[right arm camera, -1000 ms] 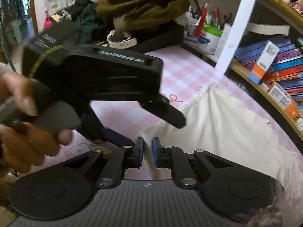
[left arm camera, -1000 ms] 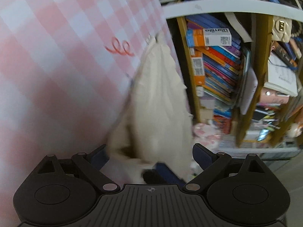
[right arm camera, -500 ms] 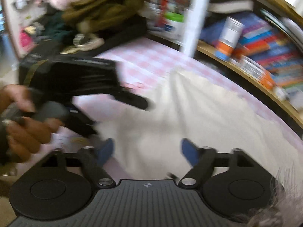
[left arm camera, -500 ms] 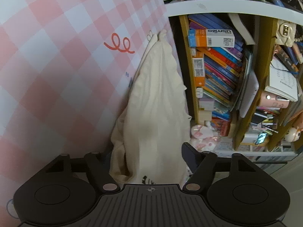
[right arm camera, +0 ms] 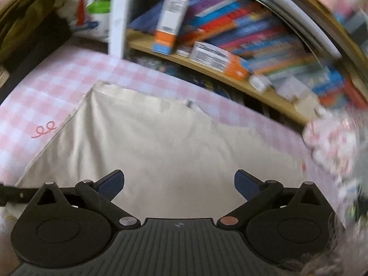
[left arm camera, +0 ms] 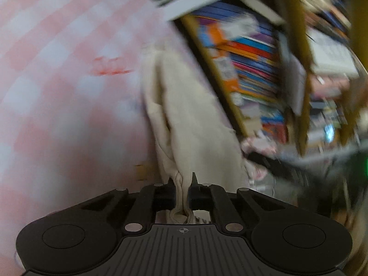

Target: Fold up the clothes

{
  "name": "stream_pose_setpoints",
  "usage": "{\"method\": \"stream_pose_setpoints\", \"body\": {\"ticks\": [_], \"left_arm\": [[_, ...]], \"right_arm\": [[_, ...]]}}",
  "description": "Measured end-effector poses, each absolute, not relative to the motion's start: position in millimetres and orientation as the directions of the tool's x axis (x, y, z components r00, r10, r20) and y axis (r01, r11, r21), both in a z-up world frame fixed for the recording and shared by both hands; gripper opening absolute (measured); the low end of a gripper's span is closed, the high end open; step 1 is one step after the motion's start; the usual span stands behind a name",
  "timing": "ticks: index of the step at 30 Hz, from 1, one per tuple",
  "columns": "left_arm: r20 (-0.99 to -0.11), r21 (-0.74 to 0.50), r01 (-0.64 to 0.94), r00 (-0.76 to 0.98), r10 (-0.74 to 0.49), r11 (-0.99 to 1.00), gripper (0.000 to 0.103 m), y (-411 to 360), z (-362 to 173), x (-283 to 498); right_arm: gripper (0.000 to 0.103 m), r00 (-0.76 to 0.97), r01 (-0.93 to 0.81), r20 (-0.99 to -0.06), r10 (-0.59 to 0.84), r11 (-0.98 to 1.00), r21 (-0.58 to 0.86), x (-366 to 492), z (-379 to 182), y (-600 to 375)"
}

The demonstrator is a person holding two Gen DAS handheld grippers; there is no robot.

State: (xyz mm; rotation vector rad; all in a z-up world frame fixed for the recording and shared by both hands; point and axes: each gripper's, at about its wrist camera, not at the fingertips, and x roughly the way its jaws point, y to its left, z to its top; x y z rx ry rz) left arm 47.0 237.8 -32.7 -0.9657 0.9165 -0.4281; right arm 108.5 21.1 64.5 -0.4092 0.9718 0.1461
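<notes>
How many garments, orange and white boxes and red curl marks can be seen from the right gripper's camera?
Cream garment: 1
Olive-green garment: 1
Orange and white boxes: 2
Red curl mark: 1
Total: 5

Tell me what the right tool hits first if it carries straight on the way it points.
Most likely the cream cloth: it fills the view directly ahead of the right tool, whose jaws are opening with nothing between them. It lies spread on the pink checked cover. How far off is unclear.

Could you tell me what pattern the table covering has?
Pink-and-white checked table covering, clearest in the right wrist view.
</notes>
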Motion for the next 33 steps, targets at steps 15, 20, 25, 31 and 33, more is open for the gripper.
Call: {"method": "stream_pose_setpoints", "body": {"ticks": [15, 20, 25, 31, 33], "left_arm": [[-0.474, -0.762, 0.132, 0.553, -0.685, 0.634, 0.008, 201.0, -2.8, 52.6], [-0.477, -0.756, 0.14, 0.55, -0.685, 0.639, 0.008, 200.0, -2.6, 52.9], [-0.476, -0.749, 0.159, 0.548, -0.688, 0.644, 0.007, 195.5, -1.1, 52.6], [-0.471, -0.73, 0.198, 0.548, -0.691, 0.654, 0.007, 185.3, 4.2, 49.6], [-0.471, -0.723, 0.206, 0.551, -0.689, 0.659, 0.007, 182.9, 5.9, 47.6]], "right_arm": [[0.075, 0.297, -0.516, -0.953, -0.061, 0.83, -0.213, 209.5, 35.2, 166.3], [0.04, 0.19, -0.527, -0.974, -0.121, 0.825, -0.205, 218.5, -3.6, 177.2], [0.041, 0.178, -0.567, -0.971, -0.156, 0.79, -0.231, 210.2, -19.5, 183.8], [0.044, 0.283, -0.629, -0.917, -0.28, 0.668, -0.398, 195.3, -27.0, 190.7], [0.042, 0.322, -0.635, -0.891, -0.321, 0.625, -0.454, 192.7, -29.0, 190.2]]}}
